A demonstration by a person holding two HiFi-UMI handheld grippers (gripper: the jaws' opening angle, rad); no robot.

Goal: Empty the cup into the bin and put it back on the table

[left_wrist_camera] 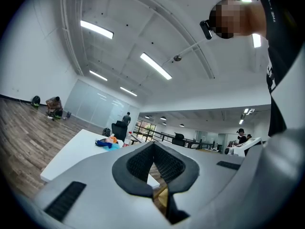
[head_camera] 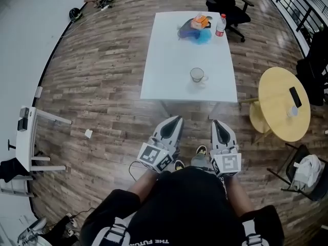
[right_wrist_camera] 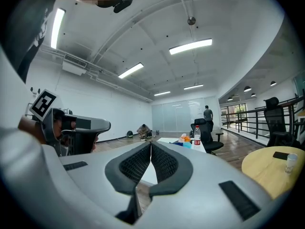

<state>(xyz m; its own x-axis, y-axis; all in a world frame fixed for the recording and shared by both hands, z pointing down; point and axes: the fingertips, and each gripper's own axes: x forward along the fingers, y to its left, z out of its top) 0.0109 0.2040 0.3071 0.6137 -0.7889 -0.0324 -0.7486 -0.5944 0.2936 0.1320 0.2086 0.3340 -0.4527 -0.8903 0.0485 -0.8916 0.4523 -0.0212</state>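
Observation:
A clear glass cup (head_camera: 198, 75) with a handle stands upright on the white table (head_camera: 169, 65), near its front edge. Both grippers are held close to the person's body, well short of the table. My left gripper (head_camera: 174, 121) is shut and holds nothing. My right gripper (head_camera: 219, 123) is likewise shut and empty. In the left gripper view the left gripper (left_wrist_camera: 153, 152) points toward the white table (left_wrist_camera: 71, 156). In the right gripper view the right gripper (right_wrist_camera: 150, 151) faces the white table (right_wrist_camera: 167, 142) too. No bin shows in any view.
At the table's far end lie a blue and orange heap (head_camera: 196, 26) and a plastic bottle (head_camera: 221, 25). A black office chair (head_camera: 228, 5) stands behind it. A round yellow table (head_camera: 283, 104) with a phone and a small cup is at the right.

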